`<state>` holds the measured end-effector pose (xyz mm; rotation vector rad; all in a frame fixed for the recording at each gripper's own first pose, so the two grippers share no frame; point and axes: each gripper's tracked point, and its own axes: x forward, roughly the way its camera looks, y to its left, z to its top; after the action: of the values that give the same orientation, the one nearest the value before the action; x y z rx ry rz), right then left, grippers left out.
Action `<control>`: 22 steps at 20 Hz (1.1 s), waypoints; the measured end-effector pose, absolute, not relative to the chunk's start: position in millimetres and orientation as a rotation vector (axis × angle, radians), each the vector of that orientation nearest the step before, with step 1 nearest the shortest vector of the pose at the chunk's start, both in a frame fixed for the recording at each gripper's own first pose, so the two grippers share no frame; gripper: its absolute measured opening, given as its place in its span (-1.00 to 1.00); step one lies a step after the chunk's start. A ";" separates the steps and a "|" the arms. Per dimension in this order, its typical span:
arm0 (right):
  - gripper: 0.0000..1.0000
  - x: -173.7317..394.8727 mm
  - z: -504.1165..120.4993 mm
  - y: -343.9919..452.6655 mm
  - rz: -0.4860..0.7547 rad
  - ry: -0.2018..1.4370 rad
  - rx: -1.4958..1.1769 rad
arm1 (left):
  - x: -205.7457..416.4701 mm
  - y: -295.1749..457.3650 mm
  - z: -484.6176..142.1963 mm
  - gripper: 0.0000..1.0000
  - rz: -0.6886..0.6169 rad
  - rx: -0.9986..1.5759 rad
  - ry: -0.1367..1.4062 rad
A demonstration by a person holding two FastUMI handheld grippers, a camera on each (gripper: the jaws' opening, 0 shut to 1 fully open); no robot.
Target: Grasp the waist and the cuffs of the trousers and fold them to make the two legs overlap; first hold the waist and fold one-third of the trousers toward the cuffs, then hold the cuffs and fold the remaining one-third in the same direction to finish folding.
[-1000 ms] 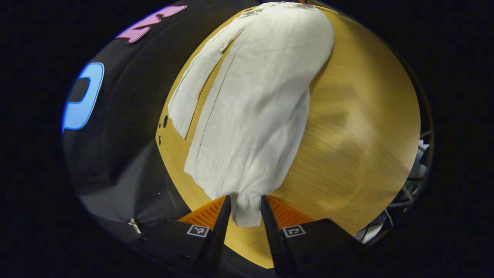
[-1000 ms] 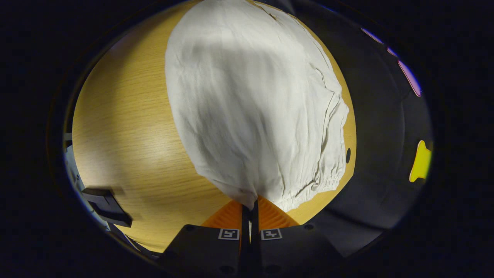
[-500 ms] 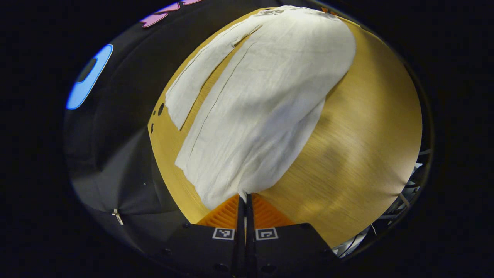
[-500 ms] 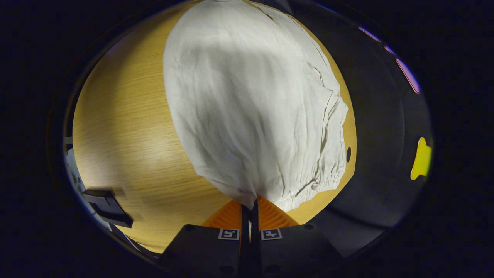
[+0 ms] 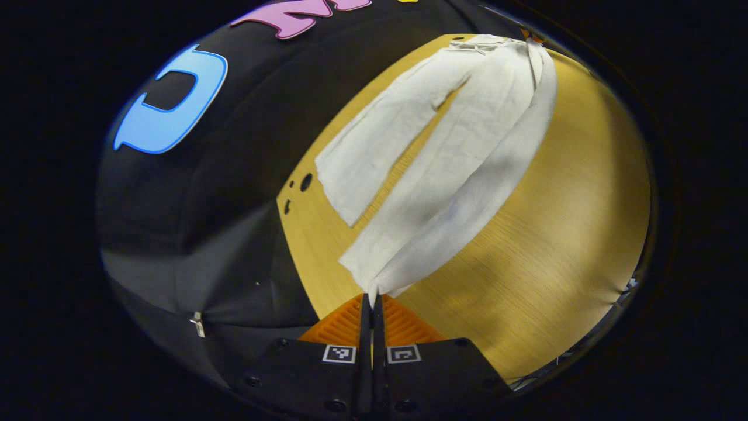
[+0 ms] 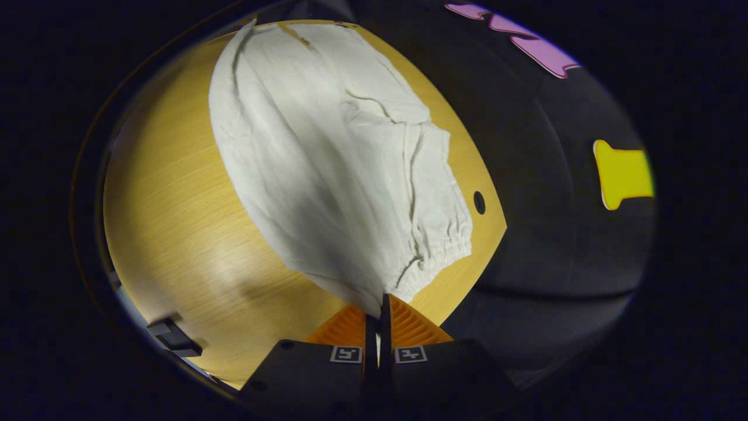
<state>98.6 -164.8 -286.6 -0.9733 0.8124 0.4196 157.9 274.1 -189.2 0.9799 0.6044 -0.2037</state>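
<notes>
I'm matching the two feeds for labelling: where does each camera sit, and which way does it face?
Left gripper view: rides the left gripper, looking along the trousers from a cuff; its own closed fingers show at the bottom.
Right gripper view: rides the right gripper, looking from the elastic waist; its own closed fingers show.
Shared: the white trousers and the wooden table.

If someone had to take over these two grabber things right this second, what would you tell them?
Left gripper: jaws shut on a cuff of the white trousers.
Right gripper: jaws shut on the waist end, by the elastic band.
The near leg is lifted off the wooden table; the other leg lies flat.
Done: both grasps.
Left: lay the held leg over the flat one, then both one-third folds.
</notes>
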 end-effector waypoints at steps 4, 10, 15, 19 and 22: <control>-0.89 135.6 -253.0 -161.5 0.327 0.769 -0.845 | 204.2 263.7 -147.4 -0.89 -0.150 0.974 0.524; -0.90 210.7 -215.3 -152.0 0.199 0.678 -0.593 | 293.8 250.4 -108.0 -0.89 -0.069 0.885 0.480; -0.90 272.7 -224.9 -150.2 0.133 0.663 -0.437 | 362.4 238.2 -107.8 -0.89 -0.016 0.783 0.467; -0.90 300.3 -248.7 -151.9 0.067 0.686 -0.313 | 403.2 229.4 -123.7 -0.90 -0.013 0.797 0.473; -0.90 307.5 -261.4 -154.7 0.032 0.712 -0.247 | 416.2 227.1 -141.0 -0.88 -0.002 0.812 0.495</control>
<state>307.5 -154.7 -261.4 -0.2468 0.7121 0.0319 416.2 227.1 -141.0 0.8121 0.4951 -0.0025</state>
